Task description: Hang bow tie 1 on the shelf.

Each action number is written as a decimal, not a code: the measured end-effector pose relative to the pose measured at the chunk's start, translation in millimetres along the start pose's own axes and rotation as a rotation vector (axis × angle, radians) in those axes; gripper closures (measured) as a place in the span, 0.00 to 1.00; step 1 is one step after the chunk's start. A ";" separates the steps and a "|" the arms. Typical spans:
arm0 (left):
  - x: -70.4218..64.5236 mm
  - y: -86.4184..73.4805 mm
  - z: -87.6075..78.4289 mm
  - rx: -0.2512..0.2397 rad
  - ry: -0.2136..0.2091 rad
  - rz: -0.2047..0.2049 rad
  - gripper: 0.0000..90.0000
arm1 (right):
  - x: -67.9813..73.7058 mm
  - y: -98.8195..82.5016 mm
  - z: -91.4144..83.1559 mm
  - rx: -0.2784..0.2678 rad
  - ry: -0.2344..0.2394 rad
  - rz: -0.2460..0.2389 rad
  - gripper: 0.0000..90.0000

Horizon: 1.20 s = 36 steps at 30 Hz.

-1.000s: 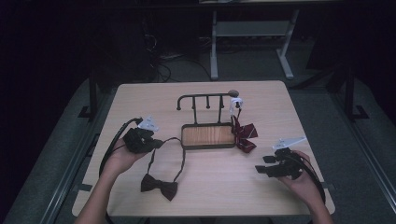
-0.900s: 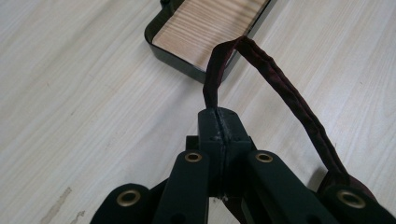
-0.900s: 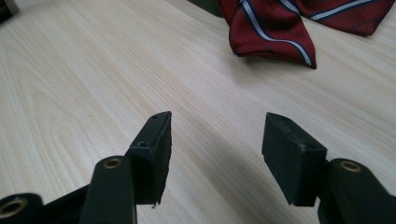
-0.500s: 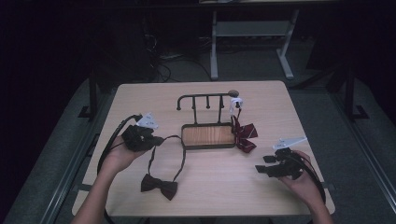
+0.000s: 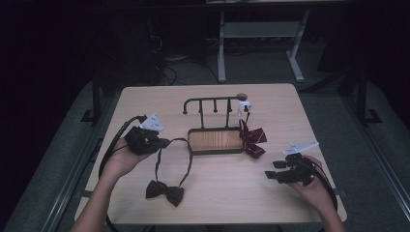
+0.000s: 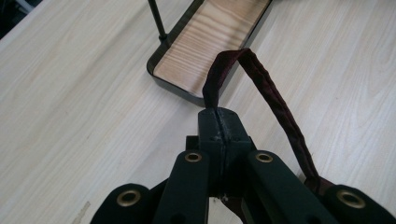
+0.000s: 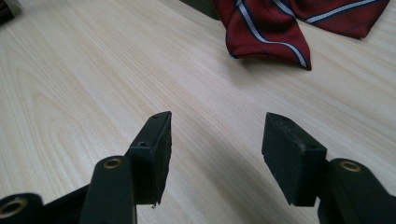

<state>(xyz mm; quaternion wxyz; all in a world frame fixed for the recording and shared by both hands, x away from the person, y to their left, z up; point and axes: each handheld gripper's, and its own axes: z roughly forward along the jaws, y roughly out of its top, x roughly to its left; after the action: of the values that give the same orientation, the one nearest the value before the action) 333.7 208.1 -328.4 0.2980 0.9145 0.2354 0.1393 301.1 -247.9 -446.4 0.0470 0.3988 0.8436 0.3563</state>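
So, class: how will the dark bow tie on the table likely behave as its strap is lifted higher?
Probably floppy: the strap folds into a limp loop from the shut left claw. Probably light: the bow tie is small thin fabric. Its bow would likely dangle and swing, as it lies on the table at the loop's far end.

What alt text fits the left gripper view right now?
The left claw is shut on the strap of a dark bow tie, which loops up above a pale wooden table. A dark-rimmed wooden tray lies beyond.
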 end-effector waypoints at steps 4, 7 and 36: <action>-1.5 3.5 -3.8 -0.007 -0.003 0.006 1.00 | -0.5 -0.1 -0.6 0.001 0.000 0.002 0.47; -2.7 5.6 -5.6 -0.009 -0.003 0.013 1.00 | -1.0 -0.2 -0.4 0.001 0.000 0.001 0.47; -4.5 27.9 -22.0 -0.014 0.010 0.064 1.00 | -3.7 -1.4 -2.5 -0.012 0.000 0.007 0.47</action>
<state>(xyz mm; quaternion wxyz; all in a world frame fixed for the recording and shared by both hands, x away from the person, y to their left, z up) 330.9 196.5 -294.6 0.2988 0.9187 0.2067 0.1550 301.8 -252.5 -446.2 0.0481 0.4016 0.8401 0.3615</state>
